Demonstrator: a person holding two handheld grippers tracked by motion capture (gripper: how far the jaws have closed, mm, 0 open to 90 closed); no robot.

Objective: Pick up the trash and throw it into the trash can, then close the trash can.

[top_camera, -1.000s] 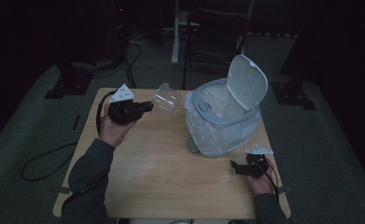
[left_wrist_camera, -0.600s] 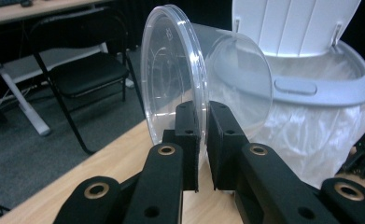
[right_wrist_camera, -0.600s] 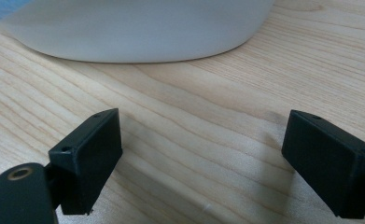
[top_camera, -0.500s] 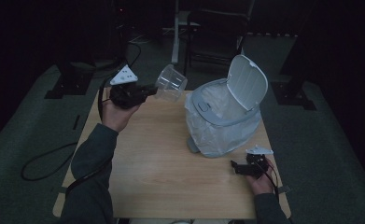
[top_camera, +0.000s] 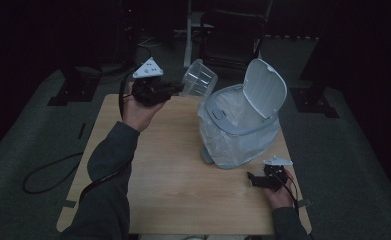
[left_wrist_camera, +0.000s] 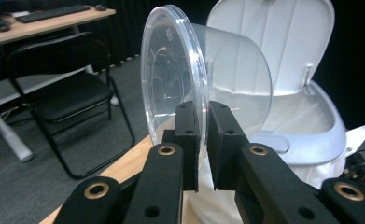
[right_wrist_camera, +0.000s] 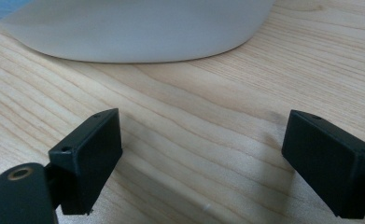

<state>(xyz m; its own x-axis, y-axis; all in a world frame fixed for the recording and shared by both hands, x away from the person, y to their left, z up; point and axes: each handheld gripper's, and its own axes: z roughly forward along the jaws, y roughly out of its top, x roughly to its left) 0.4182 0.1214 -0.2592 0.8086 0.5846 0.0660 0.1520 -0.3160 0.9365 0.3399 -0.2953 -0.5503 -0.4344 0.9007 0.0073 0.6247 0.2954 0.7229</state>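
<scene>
The pale wooden surface carries a white plastic bin lined with a translucent bag, its hinged lid standing open, set toward the far right. A black folding chair stands on the grey carpet beyond the far edge. A clear round plastic cup is held on its side in the air above the far edge, just left of the bin. The left hand-held gripper pinches the cup's rim between its jaws. The right hand-held gripper rests low on the surface near the bin's base, jaws spread wide with bare wood between them.
</scene>
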